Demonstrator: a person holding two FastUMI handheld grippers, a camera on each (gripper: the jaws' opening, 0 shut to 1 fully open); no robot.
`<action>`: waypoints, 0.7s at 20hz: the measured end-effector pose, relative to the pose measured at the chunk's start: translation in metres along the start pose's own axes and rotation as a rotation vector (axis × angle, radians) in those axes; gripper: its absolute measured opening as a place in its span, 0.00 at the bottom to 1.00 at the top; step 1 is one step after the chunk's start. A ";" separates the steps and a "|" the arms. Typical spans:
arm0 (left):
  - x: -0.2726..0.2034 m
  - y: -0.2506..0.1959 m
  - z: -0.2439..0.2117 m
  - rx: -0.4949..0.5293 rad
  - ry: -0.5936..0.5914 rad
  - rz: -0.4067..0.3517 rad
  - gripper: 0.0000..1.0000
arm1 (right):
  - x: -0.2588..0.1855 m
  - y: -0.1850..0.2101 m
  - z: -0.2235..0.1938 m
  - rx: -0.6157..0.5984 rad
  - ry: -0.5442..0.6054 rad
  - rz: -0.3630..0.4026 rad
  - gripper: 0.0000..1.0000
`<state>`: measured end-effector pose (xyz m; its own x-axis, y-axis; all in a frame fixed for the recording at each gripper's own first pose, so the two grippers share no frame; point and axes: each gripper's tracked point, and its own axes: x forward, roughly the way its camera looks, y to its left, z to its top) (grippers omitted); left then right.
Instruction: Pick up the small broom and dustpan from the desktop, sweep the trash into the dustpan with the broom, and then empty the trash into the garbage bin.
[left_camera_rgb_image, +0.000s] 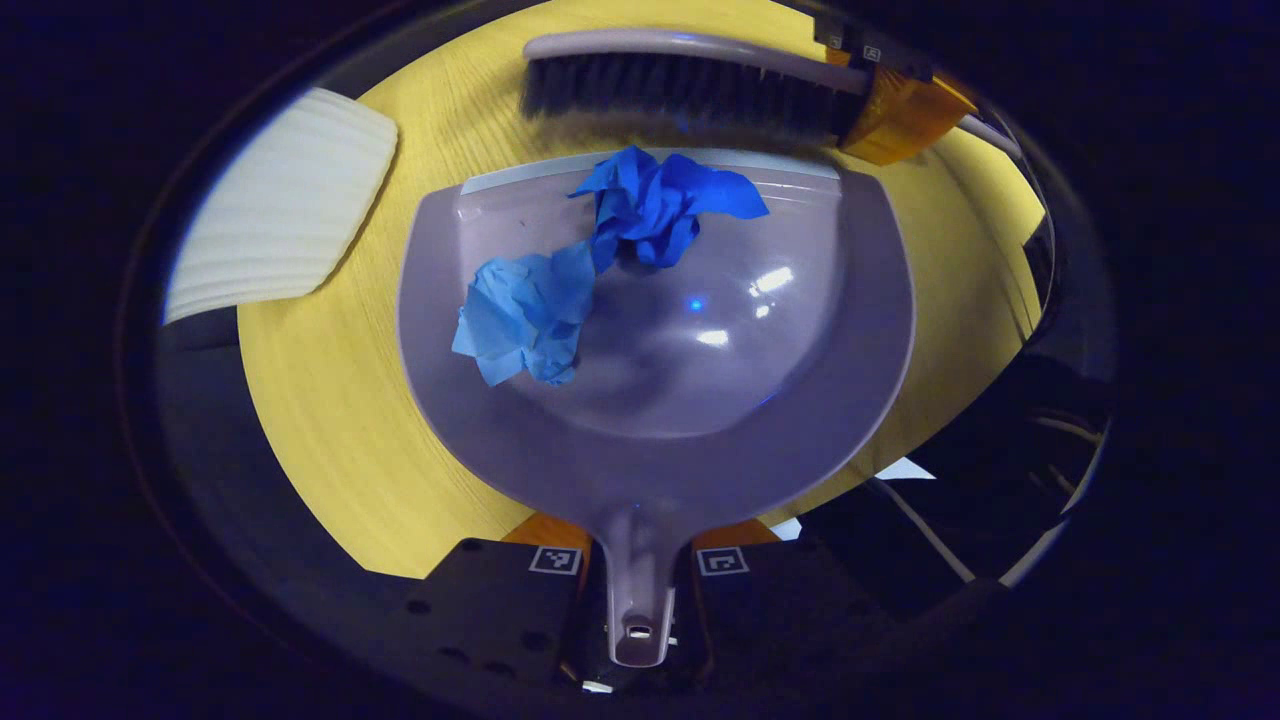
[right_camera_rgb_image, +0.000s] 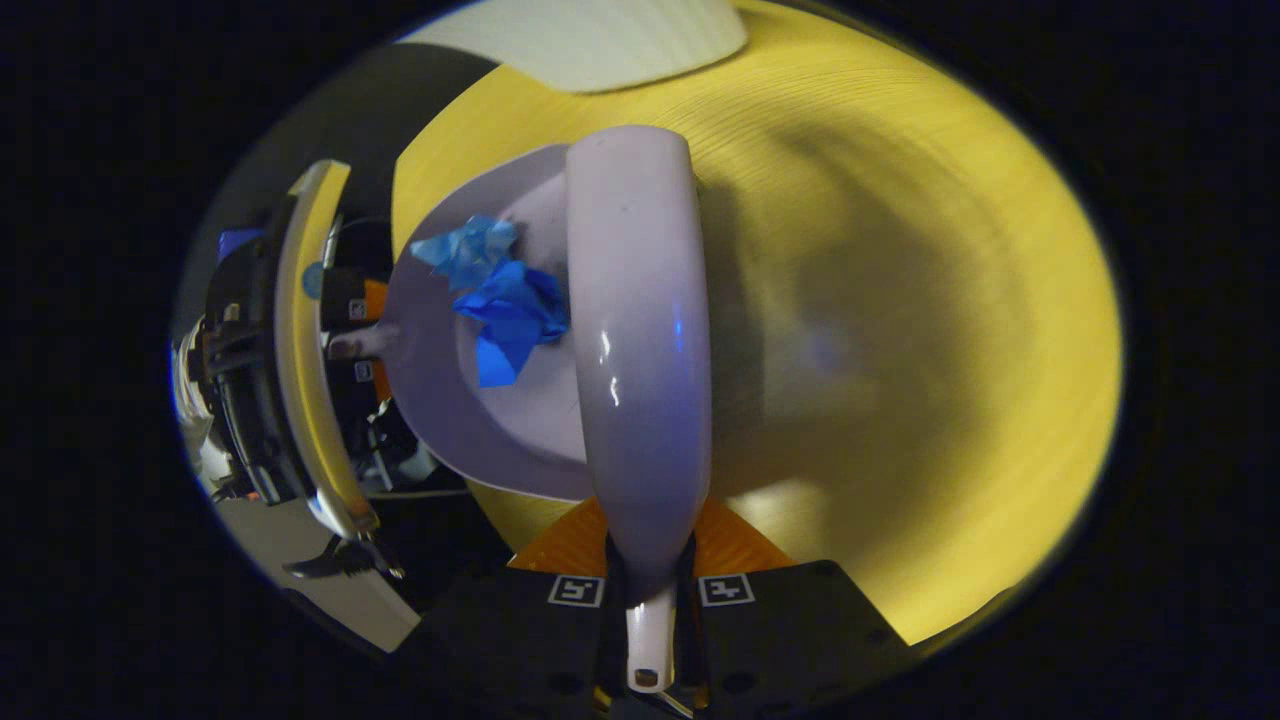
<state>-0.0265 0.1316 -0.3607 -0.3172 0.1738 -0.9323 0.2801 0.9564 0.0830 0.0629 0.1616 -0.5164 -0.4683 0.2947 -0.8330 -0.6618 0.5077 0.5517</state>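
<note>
Nearest in the left gripper view, the left gripper (left_camera_rgb_image: 638, 565) is seen clamped on the dustpan (left_camera_rgb_image: 660, 380) by its narrow handle, both fingers pressed against the handle's sides. Beyond the handle the pan's pale grey bowl is spread over the yellow desktop (left_camera_rgb_image: 330, 400). Two crumpled pieces of blue trash lie inside it: the lighter blue wad (left_camera_rgb_image: 525, 315) sits toward the left of the bowl, and the darker blue wad (left_camera_rgb_image: 655, 205) is found just behind it, touching it, close to the pan's front lip. Just past that lip the small broom (left_camera_rgb_image: 690, 85) is held crosswise, its dark bristles pointing down toward the lip. At the broom's right end the right gripper (left_camera_rgb_image: 890, 100) is seen from afar. Farther left, a white ribbed mat (left_camera_rgb_image: 285, 205) lies on the desktop.

In the right gripper view, the right gripper (right_camera_rgb_image: 650, 600) is closed tight on the broom's handle, and the broom's smooth back runs forward from the fingers. To its left the dustpan and both blue wads are visible.
</note>
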 end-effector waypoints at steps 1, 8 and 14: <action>0.000 -0.001 0.002 -0.023 -0.031 0.003 0.25 | -0.015 -0.010 -0.003 0.050 -0.074 -0.033 0.19; 0.004 -0.019 0.020 -0.215 -0.340 0.037 0.25 | -0.085 0.003 -0.049 0.380 -0.611 0.000 0.19; -0.025 -0.022 0.035 -0.258 -0.593 0.046 0.27 | -0.051 0.012 -0.061 0.490 -0.879 -0.056 0.19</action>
<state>0.0071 0.0984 -0.3517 0.2653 0.1270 -0.9558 0.0309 0.9897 0.1401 0.0429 0.1028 -0.4652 0.2847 0.6521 -0.7027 -0.2632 0.7580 0.5968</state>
